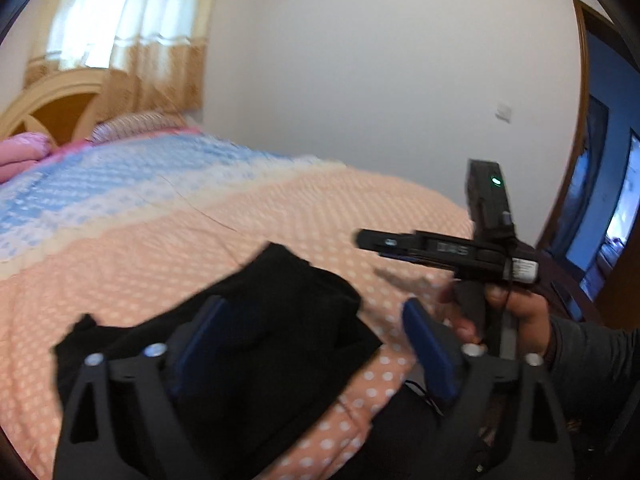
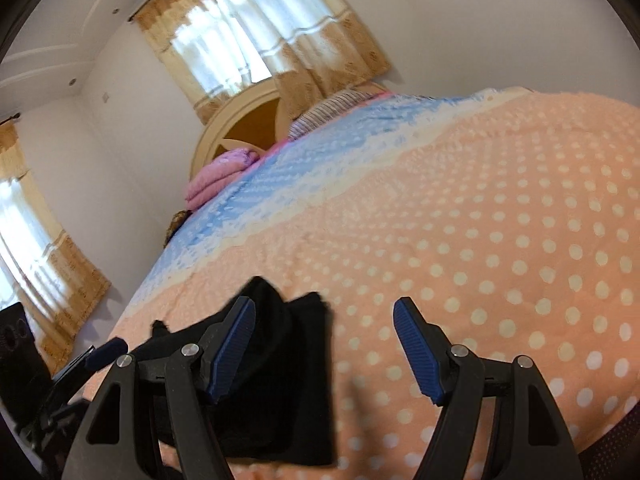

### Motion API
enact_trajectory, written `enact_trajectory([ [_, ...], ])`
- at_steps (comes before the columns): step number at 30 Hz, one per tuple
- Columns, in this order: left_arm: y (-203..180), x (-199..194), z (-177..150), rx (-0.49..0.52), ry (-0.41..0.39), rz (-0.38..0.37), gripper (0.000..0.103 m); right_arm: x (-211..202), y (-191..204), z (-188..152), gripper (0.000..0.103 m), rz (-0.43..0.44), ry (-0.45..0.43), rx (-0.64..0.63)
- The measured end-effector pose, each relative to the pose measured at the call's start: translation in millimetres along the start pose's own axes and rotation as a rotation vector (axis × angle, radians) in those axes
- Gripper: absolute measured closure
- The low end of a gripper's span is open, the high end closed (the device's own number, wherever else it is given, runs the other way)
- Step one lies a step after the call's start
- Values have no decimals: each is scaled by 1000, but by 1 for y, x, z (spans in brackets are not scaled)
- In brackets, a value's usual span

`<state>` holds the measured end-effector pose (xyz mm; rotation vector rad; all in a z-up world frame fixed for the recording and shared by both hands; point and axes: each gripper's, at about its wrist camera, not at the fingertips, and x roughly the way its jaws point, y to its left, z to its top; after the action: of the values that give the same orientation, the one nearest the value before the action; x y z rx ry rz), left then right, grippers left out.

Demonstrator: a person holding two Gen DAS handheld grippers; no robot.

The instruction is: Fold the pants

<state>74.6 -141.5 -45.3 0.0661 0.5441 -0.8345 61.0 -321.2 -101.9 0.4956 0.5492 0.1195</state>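
Note:
The black pants (image 1: 256, 344) lie bunched in a compact folded pile on the bed's peach polka-dot blanket (image 1: 160, 248) near the front edge. My left gripper (image 1: 316, 336) is open and empty just above the pile. The right gripper's body (image 1: 452, 248) shows at the right in the left wrist view, held in a hand. In the right wrist view the pants (image 2: 280, 380) lie at lower left on the blanket (image 2: 480, 240). My right gripper (image 2: 324, 344) is open and empty, with its left finger over the pile's right part.
The blanket turns blue (image 2: 288, 184) toward the headboard (image 2: 240, 128). Folded pink bedding (image 2: 216, 176) and a striped pillow (image 2: 332, 108) lie at the head. Curtained windows (image 2: 256, 40) stand behind. A doorway (image 1: 600, 200) is at the right. The left gripper's finger (image 2: 108, 350) shows at lower left.

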Motion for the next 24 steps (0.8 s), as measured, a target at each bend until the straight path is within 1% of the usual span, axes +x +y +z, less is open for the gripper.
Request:
enact_trajectory([
  [1,9,-9,-4,-17,-22,33,1,-3,7,0,30,17,5,-23],
  [2,18,-15,-9,-42,-34,61,1,-5,15,-1,30,33,12,-51],
  [5,53,-25,-26,-158,-42,134,1,-3,52,-9,30,80,53,-188],
  [6,63,-25,-30,-181,-42,155,1,-2,62,-13,30,78,67,-232],
  [8,89,-25,-44,-259,-22,214,0,5,83,-25,30,57,92,-342],
  [10,106,-25,-54,-328,-19,228,0,9,92,-36,33,45,102,-408],
  [11,111,-23,-56,-347,-15,238,0,14,95,-41,36,21,121,-443],
  [12,116,-20,-58,-365,-4,243,0,22,96,-45,45,-25,149,-475],
  [13,118,-17,-60,-372,2,240,0,27,93,-48,52,-48,167,-489],
  [14,119,-11,-61,-376,5,242,0,30,88,-50,71,-71,189,-490],
  [15,118,-10,-62,-379,8,245,0,31,82,-51,80,-79,220,-485],
  [18,117,-7,-67,-383,16,240,0,19,69,-51,81,-77,248,-468],
  [20,118,-5,-68,-380,22,248,0,13,60,-55,82,-117,268,-480],
  [21,121,-5,-69,-383,26,250,0,14,53,-56,82,-123,289,-463],
  [23,124,0,-72,-397,39,248,0,15,41,-55,82,-86,317,-405],
  [24,125,0,-75,-401,46,250,0,13,37,-52,76,-70,310,-382],
])
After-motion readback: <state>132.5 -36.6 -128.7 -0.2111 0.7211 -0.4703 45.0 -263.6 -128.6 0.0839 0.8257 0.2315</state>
